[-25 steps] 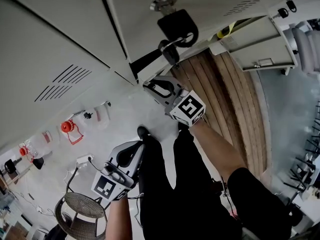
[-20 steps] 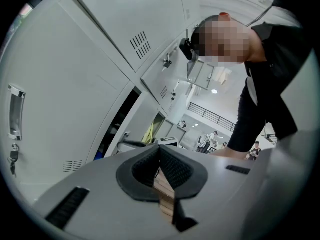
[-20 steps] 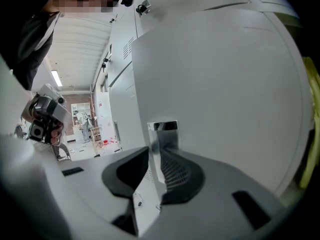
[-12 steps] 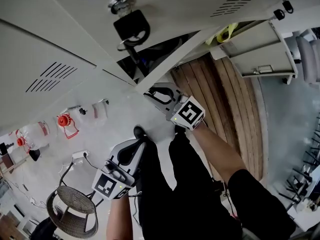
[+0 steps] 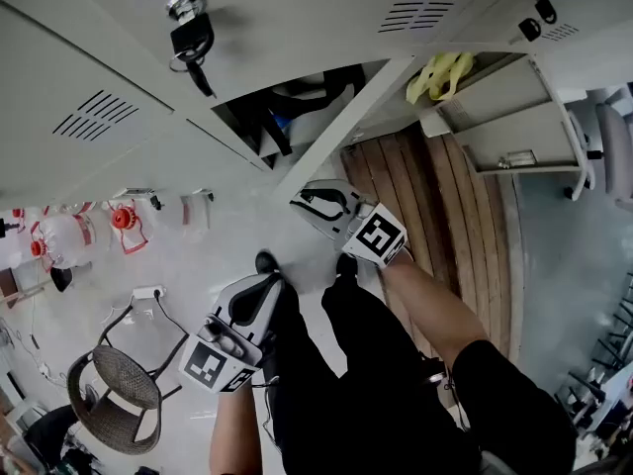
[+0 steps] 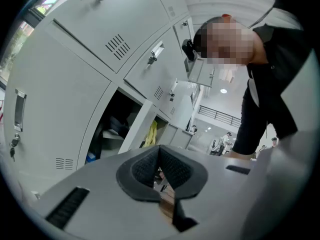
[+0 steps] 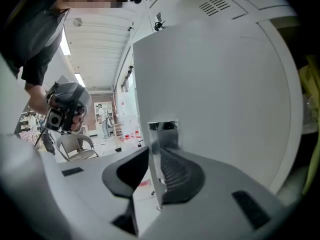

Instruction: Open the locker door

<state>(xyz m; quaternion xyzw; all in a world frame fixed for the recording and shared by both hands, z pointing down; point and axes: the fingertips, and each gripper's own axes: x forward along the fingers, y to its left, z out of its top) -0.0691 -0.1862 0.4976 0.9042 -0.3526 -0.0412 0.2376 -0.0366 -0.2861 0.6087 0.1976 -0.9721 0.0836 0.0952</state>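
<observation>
Pale floor (image 5: 227, 250) with a wooden strip (image 5: 445, 196) under a bank of grey lockers (image 5: 297, 18), seen steeply from above.

- Nearest: legs (image 5: 376, 384) in black trousers, filling the lower middle of the head view.
- Left gripper (image 5: 259, 290) just beside the left thigh, well apart from the lockers. Clenched, pad tips meeting, nothing caught between them. Aimed toward the locker fronts in its own view.
- Right gripper (image 5: 309, 199) further out, at the free edge of the locker door (image 5: 346, 117). Grasping that edge, one pad on each face of the panel, per the right gripper view. Metal latch plate (image 7: 163, 134) on the door edge just above the pads.
- Locker door swung partway out from the bank, edge-on to the head camera, running from the right gripper up toward the cabinet. Compartment behind it exposed.
- Inside the compartment: dark items (image 5: 297, 107) on the left, too shadowed to tell what.
- Yellow item (image 5: 440, 72) hanging in the open space to the right of the door.
- Higher on the bank: black key fob (image 5: 190, 38) dangling from a lock on a closed door, vent slots on neighbouring doors.
- Far left on the floor: wicker chair (image 5: 104, 394), red items (image 5: 124, 218) near the locker base.
</observation>
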